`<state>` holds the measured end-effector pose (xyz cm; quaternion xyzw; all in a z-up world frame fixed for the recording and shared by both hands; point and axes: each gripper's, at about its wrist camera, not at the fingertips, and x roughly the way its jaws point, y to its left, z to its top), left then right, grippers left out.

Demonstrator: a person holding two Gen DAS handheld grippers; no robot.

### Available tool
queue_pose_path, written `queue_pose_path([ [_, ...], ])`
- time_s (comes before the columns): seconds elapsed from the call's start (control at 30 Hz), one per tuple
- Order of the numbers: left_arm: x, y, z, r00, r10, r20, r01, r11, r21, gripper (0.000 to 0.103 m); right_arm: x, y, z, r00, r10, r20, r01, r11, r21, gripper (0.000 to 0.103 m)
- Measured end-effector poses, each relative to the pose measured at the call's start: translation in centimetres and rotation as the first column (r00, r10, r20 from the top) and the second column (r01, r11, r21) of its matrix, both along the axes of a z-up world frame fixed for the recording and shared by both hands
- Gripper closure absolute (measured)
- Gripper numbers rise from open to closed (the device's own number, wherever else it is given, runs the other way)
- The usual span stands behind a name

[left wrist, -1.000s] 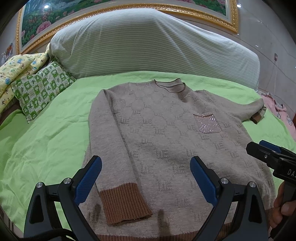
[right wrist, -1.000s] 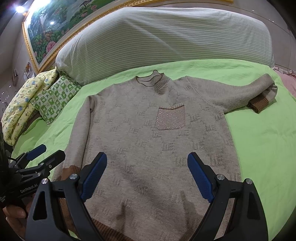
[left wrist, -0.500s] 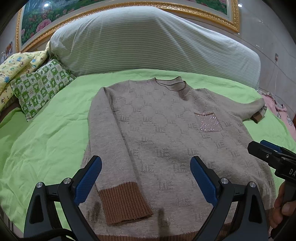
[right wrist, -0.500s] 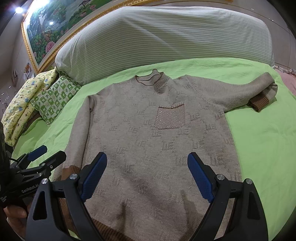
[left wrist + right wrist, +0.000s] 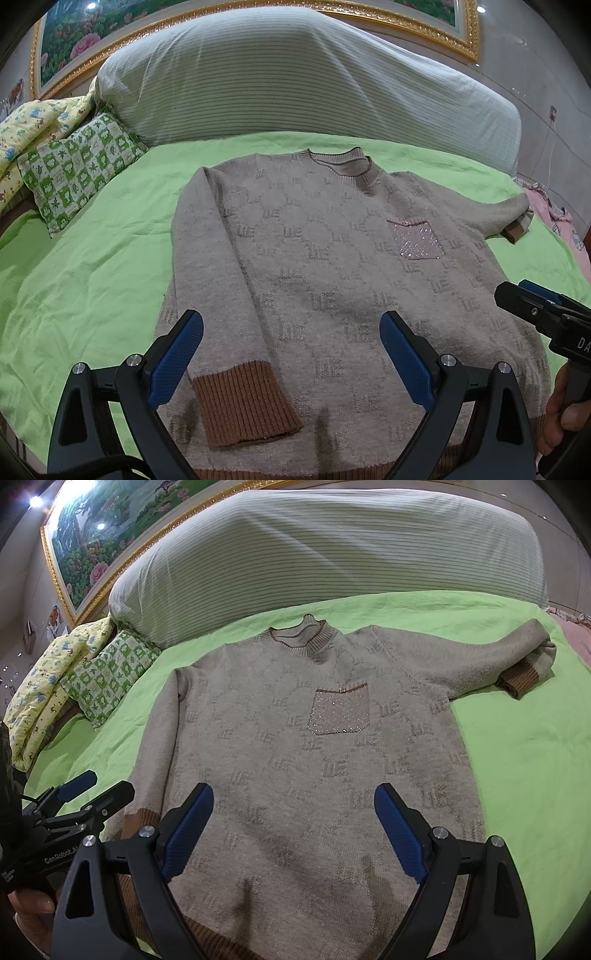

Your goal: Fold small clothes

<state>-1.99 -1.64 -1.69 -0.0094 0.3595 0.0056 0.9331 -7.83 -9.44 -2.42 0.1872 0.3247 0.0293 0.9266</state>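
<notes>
A beige sweater point(image 5: 332, 280) lies flat, front up, on the green bed sheet point(image 5: 85, 266), its knit repeating "UE" motifs around a sparkly chest pocket point(image 5: 341, 710). The left tool point(image 5: 291, 354) and right tool point(image 5: 293, 827) hover over its hem, jaws spread apart and empty. The left tool's body reads "GenRobot.AI"; the right's shows "DA".
</notes>
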Motion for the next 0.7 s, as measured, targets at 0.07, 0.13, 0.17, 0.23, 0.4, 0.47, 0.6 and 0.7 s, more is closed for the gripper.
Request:
queue_pose_path([
  [0.07,0.1,0.0,0.0,1.000,-0.001,-0.002,0.001,1.000,-0.003,0.006,0.0,0.0,-0.1,1.000,-0.001,-0.003,0.001,1.000,0.002,0.014],
  [0.13,0.2,0.1,-0.1,1.000,0.000,-0.004,0.000,1.000,-0.004,0.006,0.0,0.0,-0.1,1.000,0.000,0.000,0.000,1.000,0.002,0.014],
  [0.17,0.2,0.1,-0.1,1.000,-0.001,-0.006,0.001,1.000,-0.005,0.006,0.0,0.0,-0.1,1.000,0.001,0.000,-0.001,1.000,0.002,0.014],
  [0.23,0.3,0.1,-0.2,1.000,-0.001,-0.010,0.001,1.000,-0.006,0.006,0.1,0.0,-0.2,1.000,0.002,-0.005,-0.002,1.000,0.004,0.014],
  [0.4,0.6,0.4,-0.4,1.000,0.000,-0.019,-0.001,1.000,-0.012,0.006,0.1,0.0,-0.4,1.000,0.004,-0.010,-0.004,1.000,0.010,0.014],
  [0.47,0.8,0.5,-0.4,1.000,0.003,-0.024,-0.004,1.000,-0.015,0.006,0.2,0.0,-0.4,1.000,0.001,-0.012,-0.001,1.000,0.012,0.014],
  [0.6,1.7,0.9,-0.6,0.999,0.004,-0.043,-0.005,1.000,-0.025,0.006,0.4,-0.9,-0.7,1.000,-0.010,-0.015,0.011,1.000,0.023,0.014],
  [0.7,2.6,1.1,-0.6,0.999,0.003,-0.054,-0.004,1.000,-0.027,0.006,0.4,-3.5,-1.0,0.998,-0.063,-0.018,0.064,0.997,0.048,0.014],
])
